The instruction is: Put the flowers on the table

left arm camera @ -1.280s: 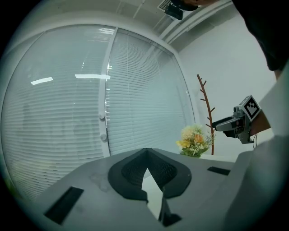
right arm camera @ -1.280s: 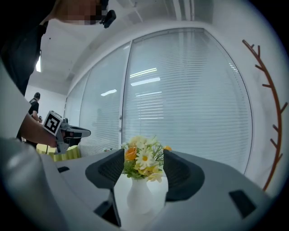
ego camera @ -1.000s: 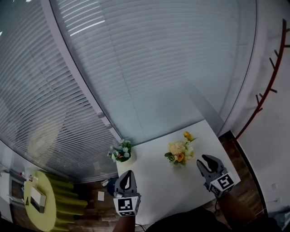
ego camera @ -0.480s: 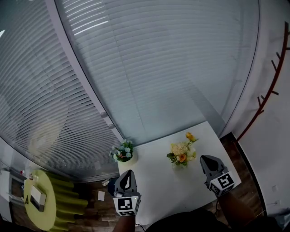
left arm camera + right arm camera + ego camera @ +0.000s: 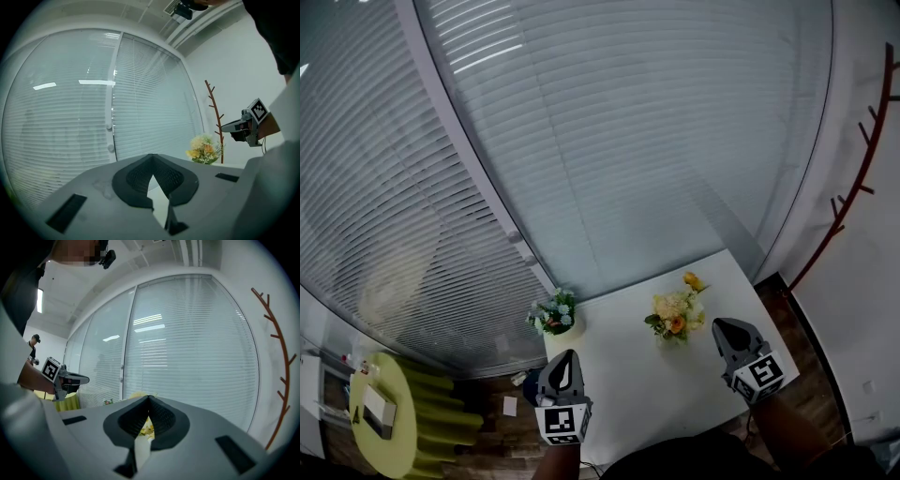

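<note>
Left gripper (image 5: pixel 567 367) and right gripper (image 5: pixel 727 332) hang closed and empty over the white surface (image 5: pixel 623 380). The flowers (image 5: pixel 675 317) sit just left of the right gripper, with window blinds (image 5: pixel 609 169) ahead.

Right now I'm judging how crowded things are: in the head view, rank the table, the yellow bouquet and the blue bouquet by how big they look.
1. table, by far the largest
2. yellow bouquet
3. blue bouquet, only slightly smaller, so 2 and 3 are a close call

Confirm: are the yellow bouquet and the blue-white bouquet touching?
Apart. Head view shows bare table between the yellow bouquet and the blue-white bouquet.
</note>
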### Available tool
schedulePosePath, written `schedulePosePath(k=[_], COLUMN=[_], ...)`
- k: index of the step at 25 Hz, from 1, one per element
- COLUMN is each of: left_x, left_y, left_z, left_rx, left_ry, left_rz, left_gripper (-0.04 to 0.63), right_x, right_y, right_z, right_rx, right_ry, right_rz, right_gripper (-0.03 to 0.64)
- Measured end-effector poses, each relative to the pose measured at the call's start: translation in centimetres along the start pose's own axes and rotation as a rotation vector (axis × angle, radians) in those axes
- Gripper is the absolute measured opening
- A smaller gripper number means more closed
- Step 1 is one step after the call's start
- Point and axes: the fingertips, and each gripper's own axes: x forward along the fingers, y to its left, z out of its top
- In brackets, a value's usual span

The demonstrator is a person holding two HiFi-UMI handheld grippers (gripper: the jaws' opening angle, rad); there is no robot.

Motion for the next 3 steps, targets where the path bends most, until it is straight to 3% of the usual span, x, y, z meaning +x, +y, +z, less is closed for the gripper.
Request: schedulePosePath(k=[3], left_x=[-0.29], left_y=[0.00], left_z=[-0.01], left_rx=[0.003], left_ry=[-0.001], left_rz=[0.000], left_gripper=[-0.005], right_x=[-0.16], right_y=[0.18], right_z=[-0.01], right_rx=[-0.004], right_ry=[0.000], right_rz=[0.000], right_gripper=[0.020])
